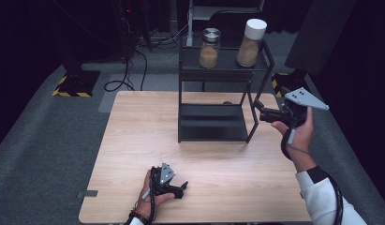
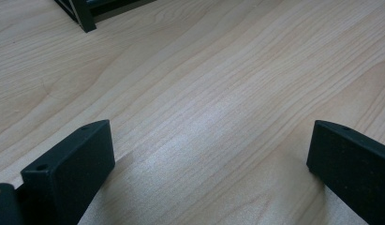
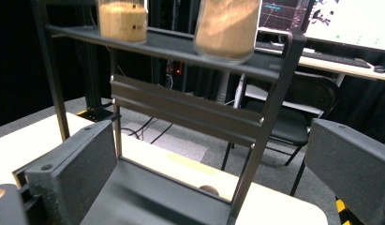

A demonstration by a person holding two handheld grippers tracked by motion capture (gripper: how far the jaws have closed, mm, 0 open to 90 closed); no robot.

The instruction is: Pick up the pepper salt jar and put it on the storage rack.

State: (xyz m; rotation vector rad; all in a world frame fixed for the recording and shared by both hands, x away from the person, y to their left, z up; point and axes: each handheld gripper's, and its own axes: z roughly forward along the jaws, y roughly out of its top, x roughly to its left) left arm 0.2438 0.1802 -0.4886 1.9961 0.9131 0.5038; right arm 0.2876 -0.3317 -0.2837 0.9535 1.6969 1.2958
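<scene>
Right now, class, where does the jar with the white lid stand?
In the high view, the jar with the white lid stands on the black rack's top shelf, at its right end, beside the metal-lidded jar.

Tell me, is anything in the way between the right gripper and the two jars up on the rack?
Nothing sits in between. The right gripper is open beside the rack, lower than the top shelf where both jars stand, with only open air between.
</scene>
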